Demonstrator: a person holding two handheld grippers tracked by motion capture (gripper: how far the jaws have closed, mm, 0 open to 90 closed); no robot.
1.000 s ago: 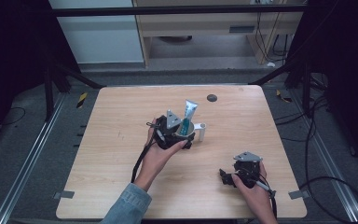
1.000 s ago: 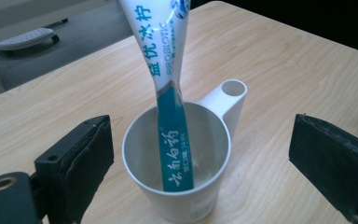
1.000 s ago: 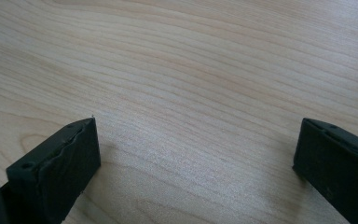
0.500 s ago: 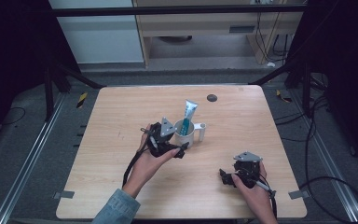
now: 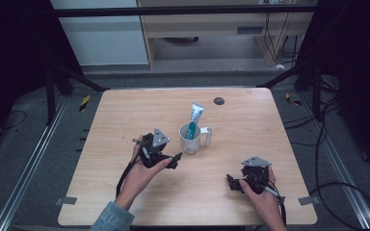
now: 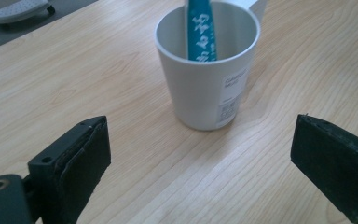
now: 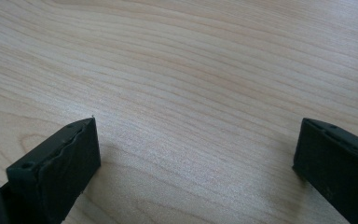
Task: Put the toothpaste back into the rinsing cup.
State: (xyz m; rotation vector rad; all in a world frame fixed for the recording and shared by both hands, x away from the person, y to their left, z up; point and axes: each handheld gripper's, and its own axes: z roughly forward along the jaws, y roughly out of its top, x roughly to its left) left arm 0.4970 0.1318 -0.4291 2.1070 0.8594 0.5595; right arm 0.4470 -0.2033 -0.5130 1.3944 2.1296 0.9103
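Note:
A white cup (image 5: 191,139) with a side handle stands upright near the middle of the wooden table (image 5: 125,115). A teal and white tube (image 5: 195,115) leans inside it, its flat end sticking out above the rim. My left gripper (image 5: 175,159) sits just left of and nearer than the cup, apart from it. In the left gripper view its jaws are open and hold nothing, with the cup (image 6: 208,70) and the tube (image 6: 199,30) ahead between them. My right gripper (image 5: 231,182) rests low at the front right, open over bare wood (image 7: 196,93).
A small dark disc (image 5: 218,100) lies on the table behind the cup. Black frame posts and cables surround the table. The table's front edge is close under both hands.
My left gripper has drawn back from the cup towards the person and to the left, with nothing in it. The tube stays in the cup. The right gripper has not moved.

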